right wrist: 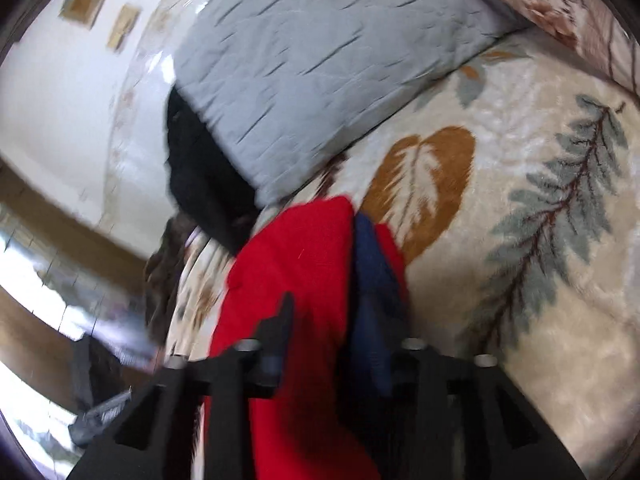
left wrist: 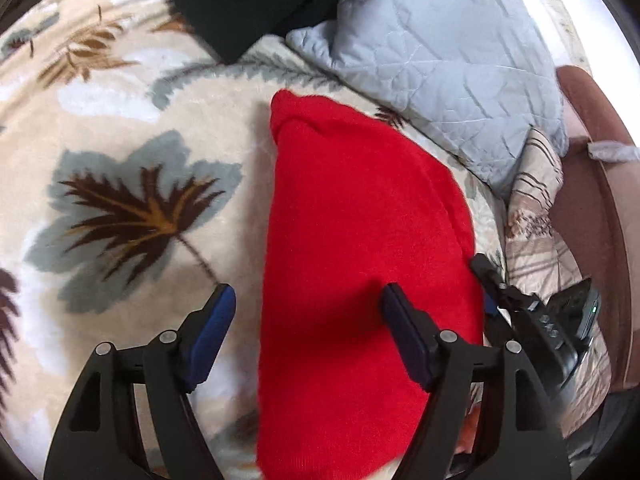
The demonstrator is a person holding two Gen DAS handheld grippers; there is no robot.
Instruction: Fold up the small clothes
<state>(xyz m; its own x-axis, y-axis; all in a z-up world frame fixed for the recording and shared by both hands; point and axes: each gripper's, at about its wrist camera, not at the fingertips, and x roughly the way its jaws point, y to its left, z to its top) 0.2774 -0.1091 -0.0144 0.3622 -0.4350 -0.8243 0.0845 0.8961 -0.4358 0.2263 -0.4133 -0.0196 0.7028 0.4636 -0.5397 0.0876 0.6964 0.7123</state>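
Observation:
A red knit garment [left wrist: 360, 264] lies folded on a leaf-patterned blanket [left wrist: 132, 128]. My left gripper [left wrist: 306, 300] is open above the garment's left edge, one blue pad over the blanket and the other over the red cloth, holding nothing. In the right wrist view the red garment [right wrist: 296, 280] sits between the fingers of my right gripper [right wrist: 332, 292]; the view is blurred. The jaws look closed on the cloth's edge. The right gripper [left wrist: 492, 284] also shows in the left wrist view at the garment's right edge.
A grey quilted pillow [left wrist: 440, 68] lies behind the garment, with a black cloth [left wrist: 248, 4] beside it. A patterned cushion [left wrist: 532, 208] and a brown wooden bed frame [left wrist: 592, 184] are at the right. A white wall [right wrist: 60, 92] is beyond the bed.

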